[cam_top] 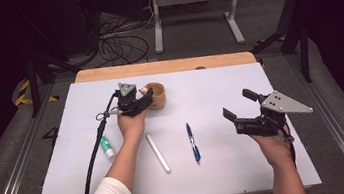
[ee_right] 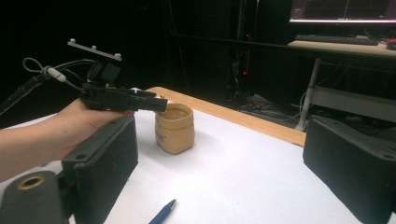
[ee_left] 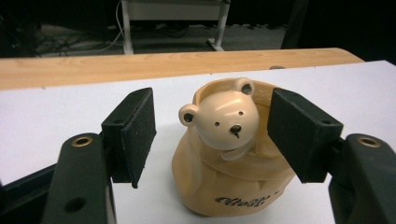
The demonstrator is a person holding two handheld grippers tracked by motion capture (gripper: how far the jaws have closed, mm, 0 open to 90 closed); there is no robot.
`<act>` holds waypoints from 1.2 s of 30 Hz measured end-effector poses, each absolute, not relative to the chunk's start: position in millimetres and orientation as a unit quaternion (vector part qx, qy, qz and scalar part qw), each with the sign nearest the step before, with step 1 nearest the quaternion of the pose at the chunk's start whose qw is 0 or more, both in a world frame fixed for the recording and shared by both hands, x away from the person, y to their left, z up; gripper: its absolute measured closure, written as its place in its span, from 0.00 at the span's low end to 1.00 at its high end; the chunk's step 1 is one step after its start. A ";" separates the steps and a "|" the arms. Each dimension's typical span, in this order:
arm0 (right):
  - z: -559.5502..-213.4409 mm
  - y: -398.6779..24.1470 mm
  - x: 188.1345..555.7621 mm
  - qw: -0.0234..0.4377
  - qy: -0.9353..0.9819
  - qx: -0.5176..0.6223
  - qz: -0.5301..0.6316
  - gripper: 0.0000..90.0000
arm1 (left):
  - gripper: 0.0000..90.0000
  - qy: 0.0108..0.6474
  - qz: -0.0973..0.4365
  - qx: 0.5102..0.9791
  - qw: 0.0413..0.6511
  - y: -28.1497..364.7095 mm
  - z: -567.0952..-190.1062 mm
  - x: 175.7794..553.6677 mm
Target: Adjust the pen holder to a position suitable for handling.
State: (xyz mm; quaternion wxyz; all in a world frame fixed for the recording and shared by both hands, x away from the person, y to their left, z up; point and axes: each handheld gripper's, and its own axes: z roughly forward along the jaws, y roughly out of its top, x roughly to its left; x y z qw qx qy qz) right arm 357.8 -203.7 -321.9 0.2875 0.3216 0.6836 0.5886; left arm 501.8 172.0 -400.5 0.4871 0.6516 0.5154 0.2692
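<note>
A tan ceramic cup [cam_top: 157, 95] with a cream bear head on its side stands at the back middle of the white sheet. In the left gripper view the cup [ee_left: 224, 154] sits between the two black pads of my left gripper [ee_left: 212, 135]. The left pad stands apart from it and the right pad is close by the rim. From above, the left gripper [cam_top: 146, 99] reaches the cup from its left. My right gripper [cam_top: 239, 103] hovers open at the right with nothing between its jaws; in its own view the cup [ee_right: 175, 128] stands far ahead of the gripper [ee_right: 219, 154].
A blue pen [cam_top: 193, 142] and a white stick [cam_top: 157, 153] lie in the middle of the sheet. A green and white tube [cam_top: 107, 147] lies by the left forearm. A wooden strip [cam_top: 166, 66] borders the far edge. Cables and a white frame are beyond the table.
</note>
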 end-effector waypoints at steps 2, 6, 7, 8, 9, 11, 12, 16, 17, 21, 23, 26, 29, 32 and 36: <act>-321.9 -203.3 357.7 0.286 0.684 0.321 0.589 0.12 | 0.38 0.520 0.264 0.649 0.489 172.2 -401.2 503.3; -322.4 -202.2 358.1 0.285 0.686 0.321 0.588 0.12 | 0.41 0.523 0.259 0.650 0.487 170.5 -401.6 505.6; -322.4 -202.2 358.1 0.285 0.686 0.321 0.588 0.12 | 0.41 0.523 0.259 0.651 0.486 169.4 -401.7 506.4; -322.6 -202.0 358.3 0.285 0.686 0.321 0.588 0.12 | 0.41 0.523 0.261 0.653 0.482 168.5 -401.6 507.5; -322.7 -201.9 358.4 0.285 0.686 0.321 0.588 0.12 | 0.42 0.525 0.258 0.652 0.483 167.2 -401.8 508.2; -322.7 -201.8 358.3 0.285 0.686 0.321 0.588 0.12 | 0.43 0.525 0.256 0.653 0.482 166.2 -402.3 509.4; -322.8 -201.7 358.4 0.285 0.686 0.320 0.588 0.12 | 0.44 0.527 0.254 0.651 0.483 165.2 -403.0 509.9; -323.0 -201.9 358.6 0.285 0.686 0.320 0.588 0.12 | 0.48 0.528 0.249 0.657 0.477 164.5 -406.1 511.5; -323.0 -201.7 358.6 0.285 0.686 0.320 0.588 0.12 | 0.50 0.529 0.249 0.657 0.475 164.7 -406.9 511.9; -322.9 -201.4 358.5 0.285 0.686 0.319 0.588 0.12 | 0.51 0.530 0.250 0.656 0.476 164.2 -406.8 512.0; -322.9 -200.7 358.4 0.284 0.687 0.321 0.587 0.12 | 0.56 0.531 0.243 0.656 0.478 164.6 -406.6 512.3; -322.9 -200.2 358.5 0.285 0.687 0.320 0.587 0.12 | 0.59 0.537 0.233 0.653 0.481 166.4 -405.7 513.1; -322.6 -200.2 358.3 0.283 0.685 0.321 0.589 0.12 | 0.61 0.546 0.219 0.650 0.482 167.3 -404.1 513.9; -322.7 -200.3 358.3 0.284 0.686 0.320 0.588 0.12 | 0.62 0.549 0.202 0.652 0.483 169.2 -402.4 514.2; -322.7 -200.3 358.4 0.285 0.686 0.321 0.587 0.12 | 0.63 0.552 0.189 0.654 0.482 171.3 -401.3 512.5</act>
